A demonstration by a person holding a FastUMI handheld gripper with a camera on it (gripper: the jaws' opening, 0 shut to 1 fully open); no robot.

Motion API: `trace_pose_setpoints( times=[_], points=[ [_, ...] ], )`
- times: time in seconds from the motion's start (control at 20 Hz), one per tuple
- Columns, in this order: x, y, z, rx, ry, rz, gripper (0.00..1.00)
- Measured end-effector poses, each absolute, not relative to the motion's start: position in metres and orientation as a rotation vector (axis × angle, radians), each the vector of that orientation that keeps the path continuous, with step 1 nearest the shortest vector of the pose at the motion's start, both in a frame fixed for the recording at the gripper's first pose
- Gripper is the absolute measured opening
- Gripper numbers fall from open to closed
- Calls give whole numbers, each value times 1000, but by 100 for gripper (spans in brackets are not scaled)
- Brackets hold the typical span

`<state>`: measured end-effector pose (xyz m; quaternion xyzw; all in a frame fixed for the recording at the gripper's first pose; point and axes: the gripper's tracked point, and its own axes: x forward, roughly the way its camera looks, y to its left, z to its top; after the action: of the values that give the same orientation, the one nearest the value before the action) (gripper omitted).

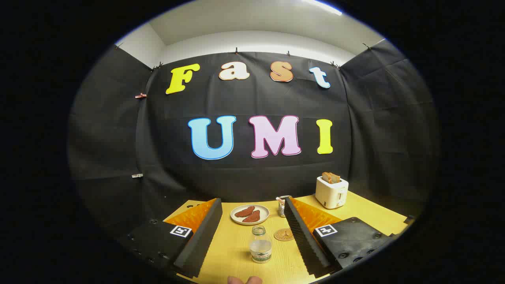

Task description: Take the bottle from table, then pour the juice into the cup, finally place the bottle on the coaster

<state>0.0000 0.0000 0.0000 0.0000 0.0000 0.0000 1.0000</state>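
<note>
Gaping gripper (252, 240): black ribbed fingers spread wide, touching nothing.
Bottle: small clear open-topped bottle (260, 246) upright on yellow wooden table (232, 248), between the fingers.
Coaster: round cork coaster (284, 234) just beside it.

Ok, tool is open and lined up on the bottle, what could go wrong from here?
1. The bottle stands uncapped between the open tool fingers; a nudge from either finger could tip it and spill.
2. The coaster lies right beside the right finger, which partly hides it; closing may drag it.
3. The cup sits beyond, close to the plate with food, so a sloppy pour might splash the plate.
</note>
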Motion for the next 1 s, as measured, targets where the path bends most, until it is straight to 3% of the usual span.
trace_pose_setpoints(
  times=[1.0],
  points=[
    [15,6,-36,-40,-6,18,99]
  ],
)
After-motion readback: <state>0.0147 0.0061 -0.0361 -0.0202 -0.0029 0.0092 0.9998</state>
